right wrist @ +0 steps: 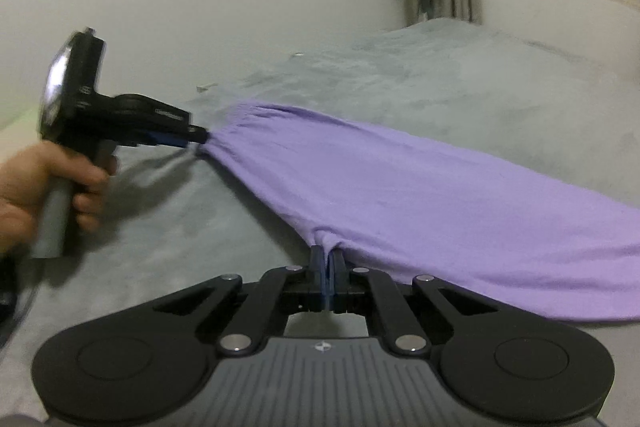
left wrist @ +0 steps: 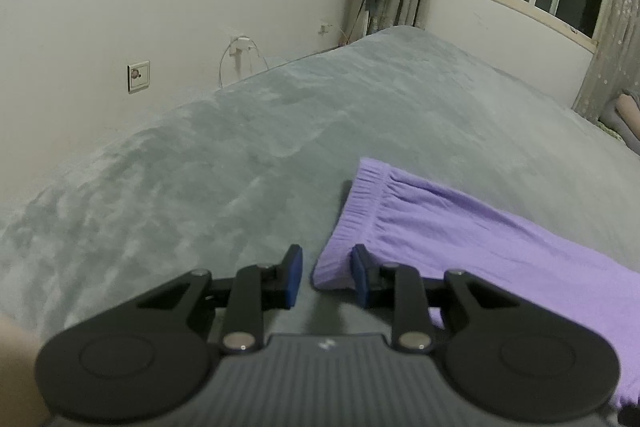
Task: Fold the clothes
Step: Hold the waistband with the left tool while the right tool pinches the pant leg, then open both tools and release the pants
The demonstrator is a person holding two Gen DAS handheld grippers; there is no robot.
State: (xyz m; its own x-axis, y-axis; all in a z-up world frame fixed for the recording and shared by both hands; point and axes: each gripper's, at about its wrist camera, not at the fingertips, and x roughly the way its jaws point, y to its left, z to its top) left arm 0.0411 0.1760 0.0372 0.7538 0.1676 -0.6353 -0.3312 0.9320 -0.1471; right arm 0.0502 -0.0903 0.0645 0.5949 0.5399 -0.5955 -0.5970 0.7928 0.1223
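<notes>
Right wrist view shows the right tongs [right wrist: 328, 263] clamped on a pinch of the purple trousers [right wrist: 400, 187], the cloth gathered to a point between the two closed pads just ahead of the camera. From there the garment runs away ahead and to the right over the grey bedspread [right wrist: 460, 75]. Ahead and to the left, the left tongs [right wrist: 198, 137] are held in a hand [right wrist: 60, 183]. Their tip meets the gathered waistband [right wrist: 256, 113] at its near corner.

Left wrist view settles what that tip is doing: the left tongs [left wrist: 326, 275] stand apart, one blue pad [left wrist: 295, 275] on bare bedspread and the other pad [left wrist: 360, 275] against the corner of the elastic waistband [left wrist: 360, 203], which lies in the gap between them without being pinched.

So the trousers lie stretched out on the bed, held at one edge only. This fits a waistband corner about to be gripped as well as one just let go, and one moment does not say which. If a fold is coming, I judge it needs both tongs holding the cloth, lifting together, so that the near edge stays straight. The fabric looks thin and limp, so a lift from a single pinch would let it sag and bunch.
</notes>
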